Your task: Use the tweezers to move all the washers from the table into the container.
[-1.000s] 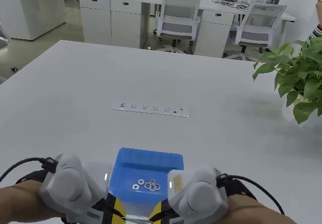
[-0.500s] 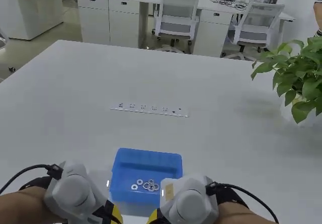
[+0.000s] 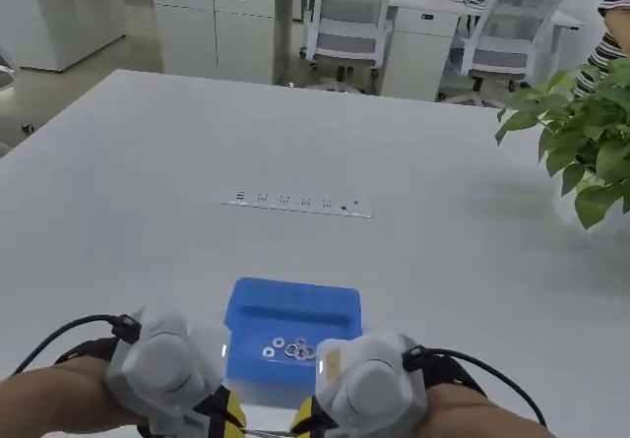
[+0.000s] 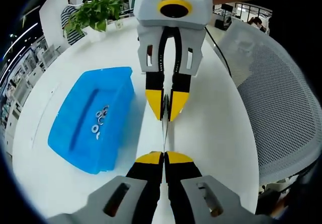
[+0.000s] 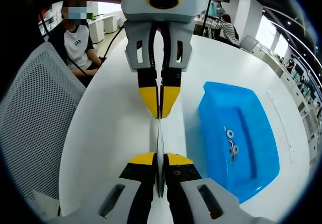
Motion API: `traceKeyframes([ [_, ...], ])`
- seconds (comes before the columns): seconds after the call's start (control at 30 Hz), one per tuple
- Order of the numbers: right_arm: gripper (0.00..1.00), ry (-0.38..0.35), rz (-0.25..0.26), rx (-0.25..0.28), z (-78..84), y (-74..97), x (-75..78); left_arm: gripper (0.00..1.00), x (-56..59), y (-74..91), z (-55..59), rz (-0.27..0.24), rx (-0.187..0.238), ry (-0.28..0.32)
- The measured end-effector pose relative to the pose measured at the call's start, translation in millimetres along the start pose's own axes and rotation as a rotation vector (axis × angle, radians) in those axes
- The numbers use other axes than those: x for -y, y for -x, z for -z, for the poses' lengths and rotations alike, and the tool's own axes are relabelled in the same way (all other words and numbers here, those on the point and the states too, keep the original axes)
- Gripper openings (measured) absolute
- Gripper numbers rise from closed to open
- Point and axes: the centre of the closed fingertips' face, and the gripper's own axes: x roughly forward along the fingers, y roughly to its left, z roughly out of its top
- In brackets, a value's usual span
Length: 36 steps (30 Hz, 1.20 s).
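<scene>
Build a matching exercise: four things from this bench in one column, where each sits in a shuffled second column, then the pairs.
1 washers
2 tweezers
3 plant
4 socket strip

A set in the table beyond the blue container
B clamped between left gripper and right gripper
C inside the blue container
D by the table's right side

Pairs: 1-C, 2-B, 3-D, 4-A

Office: white desks, mesh swivel chairs

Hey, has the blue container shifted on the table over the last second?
No. The blue container keeps the same gap and offset from the socket strip; only the camera shifted.
</scene>
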Motion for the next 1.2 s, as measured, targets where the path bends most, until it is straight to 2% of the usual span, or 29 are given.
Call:
traceKeyframes([
  [0.37,0.08,0.028,-0.003,0.002,0.6,-3.2,-0.8,0.05,-0.3,-4.0,5.0,-0.002,-0.033,-0.002],
  [0.63,0.09,0.046,-0.006,-0.001,2.0,-5.8,-3.7,0.05,4.1,-9.5,9.8,0.012,-0.063,0.006],
  [0.93,0.1,0.057,-0.002,0.005,2.2,-7.2,-5.1,0.06,3.6,-8.9,10.3,0.001,-0.052,0.054],
  [1.2,0.13,0.059,0.013,0.014,1.3,-6.8,-2.4,0.08,4.2,-9.0,10.1,0.001,-0.052,0.066],
])
